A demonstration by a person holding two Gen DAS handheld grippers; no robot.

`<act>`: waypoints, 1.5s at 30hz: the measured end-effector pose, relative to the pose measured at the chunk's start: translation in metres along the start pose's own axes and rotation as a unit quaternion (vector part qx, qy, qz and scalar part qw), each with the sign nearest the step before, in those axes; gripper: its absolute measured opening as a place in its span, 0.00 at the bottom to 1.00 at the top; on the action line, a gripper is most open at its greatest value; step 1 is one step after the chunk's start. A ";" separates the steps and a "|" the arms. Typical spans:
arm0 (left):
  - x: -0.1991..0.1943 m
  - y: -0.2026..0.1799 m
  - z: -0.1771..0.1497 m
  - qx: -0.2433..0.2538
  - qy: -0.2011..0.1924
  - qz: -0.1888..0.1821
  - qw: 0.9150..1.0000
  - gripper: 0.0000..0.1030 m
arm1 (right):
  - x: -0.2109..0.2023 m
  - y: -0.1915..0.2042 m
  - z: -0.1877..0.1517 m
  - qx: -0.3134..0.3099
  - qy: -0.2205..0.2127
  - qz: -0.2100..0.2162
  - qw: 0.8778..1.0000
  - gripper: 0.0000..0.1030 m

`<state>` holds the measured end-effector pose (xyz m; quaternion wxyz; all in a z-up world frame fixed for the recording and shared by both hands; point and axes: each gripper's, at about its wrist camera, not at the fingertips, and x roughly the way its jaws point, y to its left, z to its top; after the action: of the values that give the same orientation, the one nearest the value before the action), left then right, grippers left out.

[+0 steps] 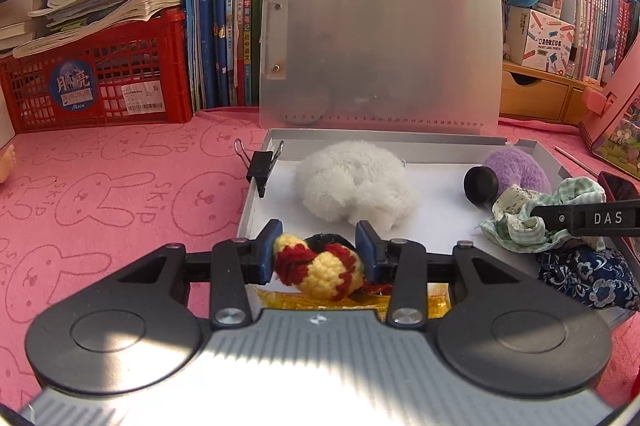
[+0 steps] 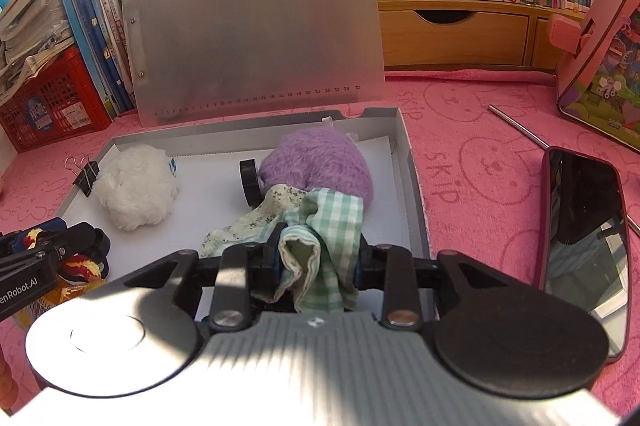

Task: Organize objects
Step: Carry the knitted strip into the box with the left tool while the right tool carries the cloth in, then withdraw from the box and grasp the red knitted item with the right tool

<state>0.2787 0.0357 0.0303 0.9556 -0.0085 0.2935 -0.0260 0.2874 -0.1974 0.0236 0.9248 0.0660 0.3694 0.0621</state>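
My left gripper (image 1: 319, 249) is shut on a yellow, red and black knitted toy (image 1: 320, 268), held over the near left edge of the open grey box (image 1: 256, 182). My right gripper (image 2: 318, 252) is shut on a green checked and floral cloth (image 2: 320, 226) over the box's near right part (image 2: 404, 146); the cloth also shows in the left wrist view (image 1: 536, 214). In the box lie a white fluffy toy (image 1: 356, 182), a purple fluffy toy (image 2: 320, 166) and a black round wheel (image 2: 250, 180). A black binder clip (image 1: 262, 164) sits on the box's left wall.
The box lid (image 1: 380, 42) stands upright at the back. A red crate (image 1: 100, 82) with paper stacks and rows of books stand behind. A blue patterned pouch (image 1: 588, 274) lies by the box. A phone (image 2: 584, 226), a metal rod (image 2: 518, 126) and a pink case (image 2: 604, 66) are at right on the pink cloth.
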 end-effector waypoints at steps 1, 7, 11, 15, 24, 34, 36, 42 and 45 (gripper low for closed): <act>-0.001 0.000 0.000 -0.003 0.000 -0.001 1.000 0.46 | -0.002 -0.001 0.000 0.001 -0.004 0.000 1.000 0.40; -0.019 0.001 0.007 -0.005 -0.019 0.004 1.000 0.59 | -0.029 -0.001 0.004 -0.014 -0.050 -0.002 0.999 0.66; -0.040 0.000 0.012 -0.001 -0.038 0.003 0.999 0.66 | -0.056 -0.006 0.008 -0.016 -0.075 0.008 0.997 0.73; -0.068 -0.004 0.011 0.008 -0.053 -0.014 0.998 0.71 | -0.084 -0.008 0.004 -0.026 -0.096 0.020 0.995 0.77; -0.120 -0.017 -0.021 0.018 -0.057 -0.066 0.996 0.72 | -0.138 -0.015 -0.037 -0.044 -0.120 0.056 0.990 0.86; -0.148 -0.026 -0.076 0.040 -0.024 -0.088 0.995 0.73 | -0.162 -0.011 -0.092 -0.072 -0.125 0.049 0.988 0.95; -0.150 -0.029 -0.088 0.045 -0.012 -0.096 0.994 0.74 | -0.162 -0.010 -0.102 -0.080 -0.125 0.049 0.988 0.96; -0.146 -0.035 -0.112 0.053 0.009 -0.111 0.992 0.80 | -0.158 -0.014 -0.124 -0.077 -0.116 0.051 0.989 0.98; -0.145 -0.038 -0.117 0.054 0.013 -0.112 0.992 0.80 | -0.155 -0.015 -0.131 -0.075 -0.110 0.045 0.990 0.98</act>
<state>0.0916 0.0055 0.0157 0.9417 0.0104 0.3015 -0.1490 0.0861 -0.2279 0.0317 0.9584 0.0197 0.2566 0.1234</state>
